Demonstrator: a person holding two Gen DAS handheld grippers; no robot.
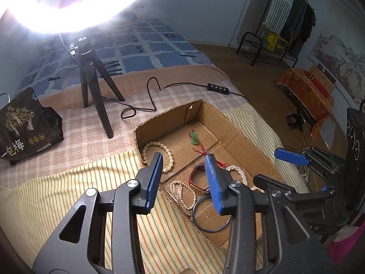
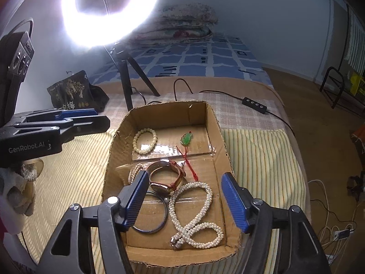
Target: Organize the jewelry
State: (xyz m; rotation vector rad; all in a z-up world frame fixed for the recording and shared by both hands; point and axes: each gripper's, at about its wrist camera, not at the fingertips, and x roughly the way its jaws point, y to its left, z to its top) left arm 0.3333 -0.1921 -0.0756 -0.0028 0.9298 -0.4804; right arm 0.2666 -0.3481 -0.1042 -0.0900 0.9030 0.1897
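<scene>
Bedroom all round me: a blue checked bedspread at the back, a ring light glaring on its tripod, and a striped mat under the cardboard box I work in.

Going left to right in the right wrist view, my left claw comes in from the side, its jaws apart with nothing between them. Inside the box, a cream bead bracelet lies at the far left, well apart from the green pendant on its red cord. Nearer to me a watch with a reddish strap rests against a dark bangle, and a long pearl necklace loops across the near right. My right claw hangs over that tangle, jaws wide and holding nothing.

I judge the next job is lifting one piece clear. The watch, bangle and pearls touch each other, so I should come straight down on a single item, pinch the watch strap or one pearl strand only, and lift slowly so nothing else drags along.
</scene>
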